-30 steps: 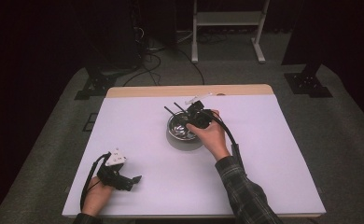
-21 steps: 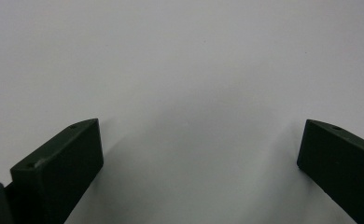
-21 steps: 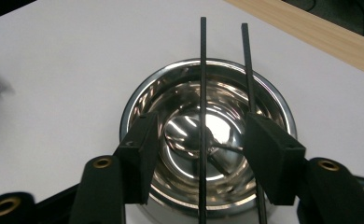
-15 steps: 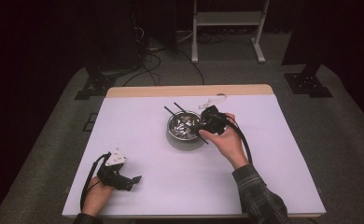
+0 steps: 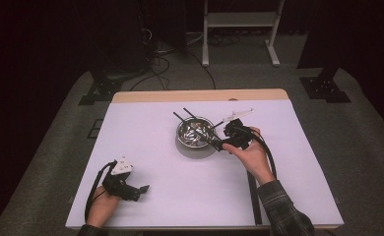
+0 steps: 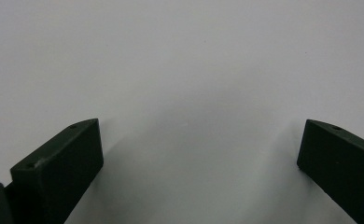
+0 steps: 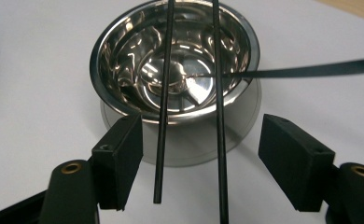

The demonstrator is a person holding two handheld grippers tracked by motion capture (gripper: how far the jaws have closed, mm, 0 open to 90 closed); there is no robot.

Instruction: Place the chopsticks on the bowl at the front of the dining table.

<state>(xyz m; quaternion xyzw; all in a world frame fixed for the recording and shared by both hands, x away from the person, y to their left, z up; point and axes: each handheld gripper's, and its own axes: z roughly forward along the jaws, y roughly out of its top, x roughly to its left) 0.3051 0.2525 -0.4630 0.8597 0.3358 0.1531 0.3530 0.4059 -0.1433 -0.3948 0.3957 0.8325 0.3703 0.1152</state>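
- Lower left of the high view: left tool [image 5: 137, 189] parked on the white table [image 5: 190, 196], well apart from the work. In the left gripper view [image 6: 199, 135], released, jaws spread wide with nothing between them. Best left resting there.
- Bottom of the right gripper view: right tool [image 7: 201, 130] also released, jaws spread to either side of the near ends of two black chopsticks [image 7: 220, 154] and touching neither.
- Likely step in hand: closing on the chopsticks to lift them off the bowl.
- Ease forward a little first, since the left stick ends short of the right one and wants a full pad behind it.
- Close slowly and evenly, gathering both sticks side by side rather than rolling one over the other.
- Middle of the frame: steel bowl [image 7: 94, 70], with the chopsticks lying across its rim and running off the top edge. In the high view, bowl [image 5: 181, 132] at the centre of the table, just left of the right tool [image 5: 218, 143].
- Lift level and straight up, not dragging along the rim, or risk tipping the light bowl.
- Right of the frame, farther off: black utensil handle [image 7: 311, 71] crossing the right stick near the rim; cannot tell whether touching. Keep clear of it while lifting.
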